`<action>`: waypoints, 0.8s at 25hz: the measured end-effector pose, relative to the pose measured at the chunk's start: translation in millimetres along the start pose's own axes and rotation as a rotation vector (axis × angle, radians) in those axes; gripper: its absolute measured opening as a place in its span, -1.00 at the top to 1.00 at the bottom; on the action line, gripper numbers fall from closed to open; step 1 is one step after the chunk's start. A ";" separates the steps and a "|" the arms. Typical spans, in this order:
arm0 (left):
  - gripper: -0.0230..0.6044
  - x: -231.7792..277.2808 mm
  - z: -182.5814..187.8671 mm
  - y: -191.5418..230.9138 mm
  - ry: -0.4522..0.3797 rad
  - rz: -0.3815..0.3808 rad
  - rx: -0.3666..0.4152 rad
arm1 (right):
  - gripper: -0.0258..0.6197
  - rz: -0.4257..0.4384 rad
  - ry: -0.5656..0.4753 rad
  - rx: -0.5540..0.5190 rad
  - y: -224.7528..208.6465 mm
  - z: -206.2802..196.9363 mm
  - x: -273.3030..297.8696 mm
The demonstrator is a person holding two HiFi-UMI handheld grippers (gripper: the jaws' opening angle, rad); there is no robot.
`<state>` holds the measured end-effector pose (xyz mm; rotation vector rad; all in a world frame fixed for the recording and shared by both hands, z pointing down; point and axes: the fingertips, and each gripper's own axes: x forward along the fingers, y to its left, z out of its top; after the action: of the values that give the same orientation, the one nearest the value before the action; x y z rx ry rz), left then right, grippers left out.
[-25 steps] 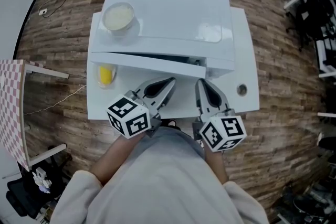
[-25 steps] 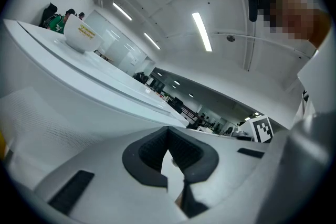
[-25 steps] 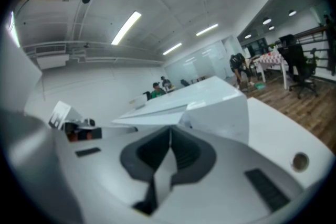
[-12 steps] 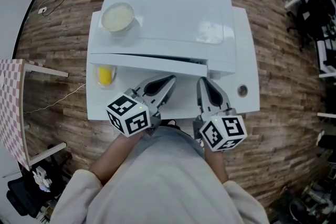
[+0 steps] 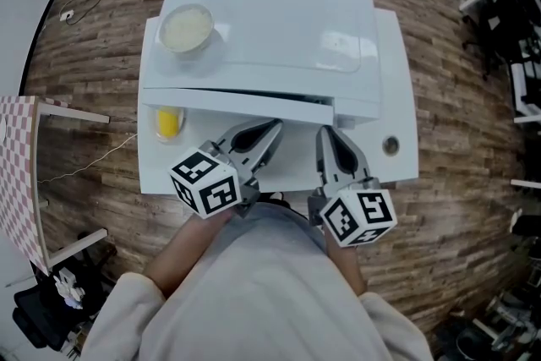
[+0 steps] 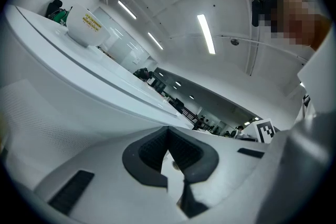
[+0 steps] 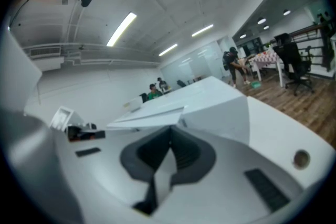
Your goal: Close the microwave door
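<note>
A white microwave (image 5: pixel 270 21) stands on a white table (image 5: pixel 397 97), seen from above. Its door (image 5: pixel 237 101) is slightly ajar, with a dark gap showing toward its right end. My left gripper (image 5: pixel 272 131) is shut and empty, its tips close to the door's front face. Beside it my right gripper (image 5: pixel 324 135) is also shut and empty, just below the door's free end. The left gripper view shows the shut left gripper (image 6: pixel 168 131) under the microwave front (image 6: pixel 79 86). In the right gripper view the right gripper (image 7: pixel 170 134) points at the door's edge (image 7: pixel 147 115).
A white bowl (image 5: pixel 187 28) sits on the microwave's top at the back left. A yellow item (image 5: pixel 168 122) lies on the table left of the door. The table has a round hole (image 5: pixel 390 145) at the right. Wooden floor, chairs and other tables surround it.
</note>
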<state>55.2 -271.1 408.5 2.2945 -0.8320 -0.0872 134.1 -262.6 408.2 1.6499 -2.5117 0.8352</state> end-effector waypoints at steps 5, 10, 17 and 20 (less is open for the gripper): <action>0.88 2.4 -0.9 2.2 0.003 0.004 -0.011 | 0.85 -0.005 -0.002 -0.002 -3.8 1.2 -0.1; 0.88 3.0 -1.7 3.8 0.007 -0.004 -0.010 | 0.85 -0.019 -0.006 -0.024 -5.0 0.8 1.1; 0.88 5.8 0.3 5.6 0.009 -0.005 -0.022 | 0.85 -0.021 -0.010 -0.003 -6.6 4.9 5.0; 0.88 7.3 1.5 6.5 0.016 -0.010 -0.025 | 0.85 -0.026 -0.007 0.002 -5.8 7.7 7.1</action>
<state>57.0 -279.9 412.7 2.2732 -0.8073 -0.0825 138.0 -273.7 406.1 1.6847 -2.4897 0.8313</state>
